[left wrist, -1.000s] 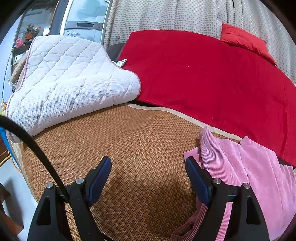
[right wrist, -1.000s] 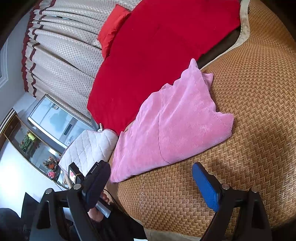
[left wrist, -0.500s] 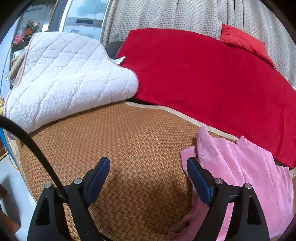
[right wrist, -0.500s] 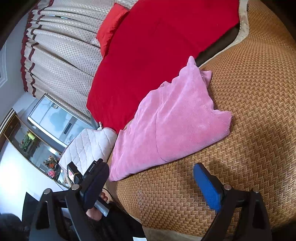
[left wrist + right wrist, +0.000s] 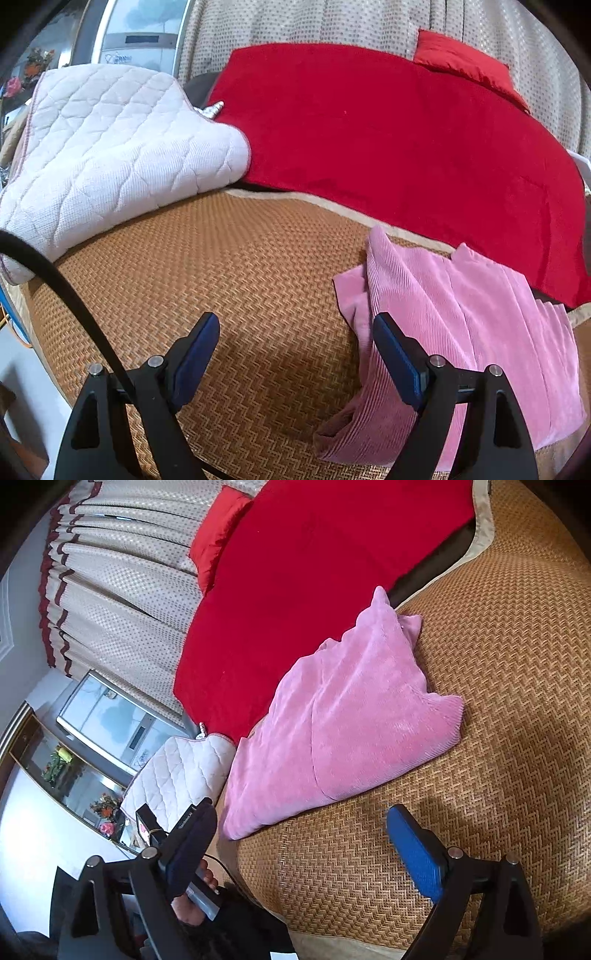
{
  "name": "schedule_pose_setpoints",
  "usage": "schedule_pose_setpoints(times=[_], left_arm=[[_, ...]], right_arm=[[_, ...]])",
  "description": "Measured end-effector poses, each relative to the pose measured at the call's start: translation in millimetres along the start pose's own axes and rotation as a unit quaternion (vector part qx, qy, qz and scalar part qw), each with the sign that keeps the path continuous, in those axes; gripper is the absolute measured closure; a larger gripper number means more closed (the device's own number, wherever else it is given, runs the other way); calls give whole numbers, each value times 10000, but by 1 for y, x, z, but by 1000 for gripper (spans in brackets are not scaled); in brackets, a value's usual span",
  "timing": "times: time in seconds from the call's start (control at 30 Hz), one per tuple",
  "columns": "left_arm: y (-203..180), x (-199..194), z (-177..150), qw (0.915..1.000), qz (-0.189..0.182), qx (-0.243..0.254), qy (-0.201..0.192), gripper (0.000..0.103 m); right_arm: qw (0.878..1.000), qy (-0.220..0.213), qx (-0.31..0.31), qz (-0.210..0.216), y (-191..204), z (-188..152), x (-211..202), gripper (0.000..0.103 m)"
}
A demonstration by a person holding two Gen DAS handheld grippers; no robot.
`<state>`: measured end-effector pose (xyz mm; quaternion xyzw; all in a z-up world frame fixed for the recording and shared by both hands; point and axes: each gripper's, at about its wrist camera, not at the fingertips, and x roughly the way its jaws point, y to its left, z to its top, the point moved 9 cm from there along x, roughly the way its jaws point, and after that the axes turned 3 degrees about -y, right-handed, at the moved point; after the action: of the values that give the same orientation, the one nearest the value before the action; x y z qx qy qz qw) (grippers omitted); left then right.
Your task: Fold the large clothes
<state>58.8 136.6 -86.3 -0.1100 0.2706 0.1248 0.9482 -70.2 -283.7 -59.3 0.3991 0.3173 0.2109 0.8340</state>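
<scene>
Both grippers, left (image 5: 295,347) and right (image 5: 301,834), jaws apart and empty over mat (image 5: 229,277); folded pink garment (image 5: 343,716) lies on it.

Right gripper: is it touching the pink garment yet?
Apart. The right wrist view shows the right gripper open, with bare woven mat between its fingertips and the nearest edge of the pink garment.

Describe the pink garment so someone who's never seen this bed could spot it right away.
Start at the woven straw mat that covers the near part of the bed. The pink garment lies folded near the mat's far edge, just before the red blanket. It is the only pink, finely ribbed piece there; the white quilted pad sits apart.
</scene>
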Motion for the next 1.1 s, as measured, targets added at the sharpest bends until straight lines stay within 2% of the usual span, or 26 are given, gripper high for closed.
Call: schedule_pose_setpoints(times=[0.43,0.63,0.83,0.9,0.97,1.1], left_arm=[[-7,-2,-3,9999,-85,106,70,18],[-6,-4,-1,9999,-152,54,14,18],[-10,-13,4,9993,-72,195,-299,18],[-15,-17,6,9987,-72,275,-414,18],[-29,-19,7,9984,-174,438,-318,18],[-64,-31,8,9966,-641,504,-87,18]], right_arm=[[9999,-4,17,-146,-2,-3,0,6],[9992,-59,119,-389,-10,-1,1,5],[9980,-22,185,-600,-17,-3,4,5],[9975,-43,405,-570,-23,-3,4,5],[9946,-15,816,-635,-36,-3,8,5],[9903,-102,1308,-461,-43,11,16,3]])
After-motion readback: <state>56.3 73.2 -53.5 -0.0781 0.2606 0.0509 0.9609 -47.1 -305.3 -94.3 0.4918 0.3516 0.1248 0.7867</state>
